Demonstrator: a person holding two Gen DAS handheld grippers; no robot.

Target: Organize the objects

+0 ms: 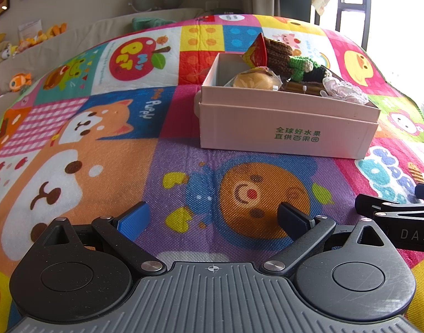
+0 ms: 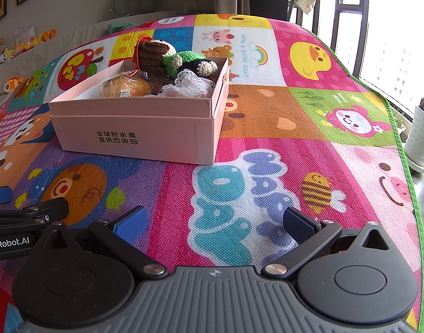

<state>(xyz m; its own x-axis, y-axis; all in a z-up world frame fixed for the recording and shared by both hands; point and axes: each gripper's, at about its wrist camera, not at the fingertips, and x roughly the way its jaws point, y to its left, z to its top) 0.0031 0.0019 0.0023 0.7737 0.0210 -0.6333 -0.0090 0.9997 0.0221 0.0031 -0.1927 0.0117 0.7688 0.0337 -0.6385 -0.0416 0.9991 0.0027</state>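
box: pink cardboard box point(image 2: 134, 136) sits on the colourful play mat point(image 2: 267, 116), lid off and nested beneath it
contents: crochet doll point(image 2: 167, 58), wrapped bun point(image 2: 126, 87), white lace piece point(image 2: 189, 82), red snack packet point(image 1: 256, 51), all inside the box
left gripper point(image 1: 212, 216): jaws apart, empty, low over the mat, near the box
right gripper point(image 2: 214, 222): jaws apart, empty, beside the left one

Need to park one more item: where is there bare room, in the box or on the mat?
Inside the pink box, only the near-left corner beside the wrapped bun is bare; the right and far end are crowded. The mat right of the box is open.
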